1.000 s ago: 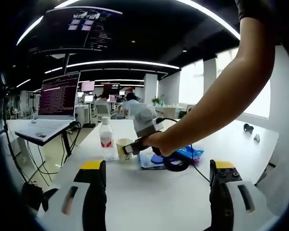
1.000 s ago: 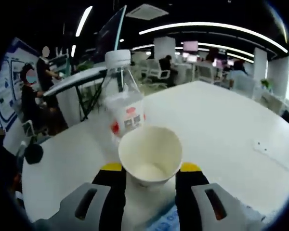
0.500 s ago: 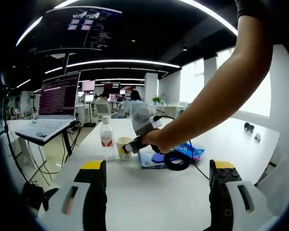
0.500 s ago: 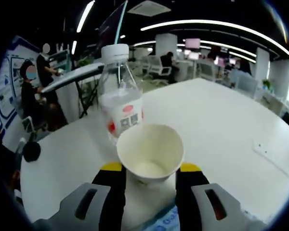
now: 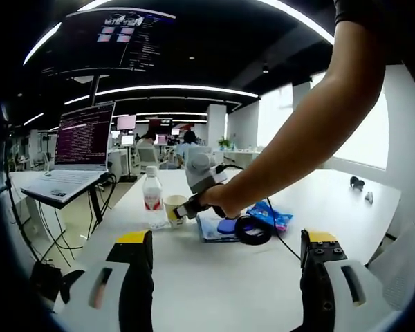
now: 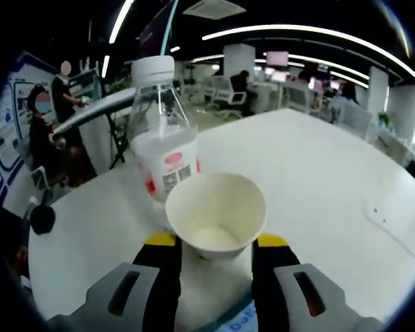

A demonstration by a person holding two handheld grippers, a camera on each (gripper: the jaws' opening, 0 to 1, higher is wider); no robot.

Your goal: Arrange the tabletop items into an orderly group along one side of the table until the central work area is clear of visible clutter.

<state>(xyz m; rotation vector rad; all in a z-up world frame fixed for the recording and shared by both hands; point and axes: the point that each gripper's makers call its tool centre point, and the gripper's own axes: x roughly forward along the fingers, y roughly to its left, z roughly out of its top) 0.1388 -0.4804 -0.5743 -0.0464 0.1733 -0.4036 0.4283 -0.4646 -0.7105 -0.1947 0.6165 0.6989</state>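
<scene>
My right gripper has its fingers closed around a white paper cup, one yellow-tipped finger on each side of it, the cup's open mouth facing me and showing an empty inside. Just behind the cup stands a clear water bottle with a white cap and a red and white label, close enough that I cannot tell whether the two touch. Both sit on the white desk.

From my left gripper view, my left gripper hangs over the near part of the desk with its fingers spread wide and nothing between them. Further along the desk I see my own arm reaching in from the right, the hand wrapped around the right gripper, which grips the cup beside the bottle. Just right of them lie a blue packet, a flat sheet or booklet under it, and a black coiled cable. A laptop stands on a stand at the left, beside the desk.
</scene>
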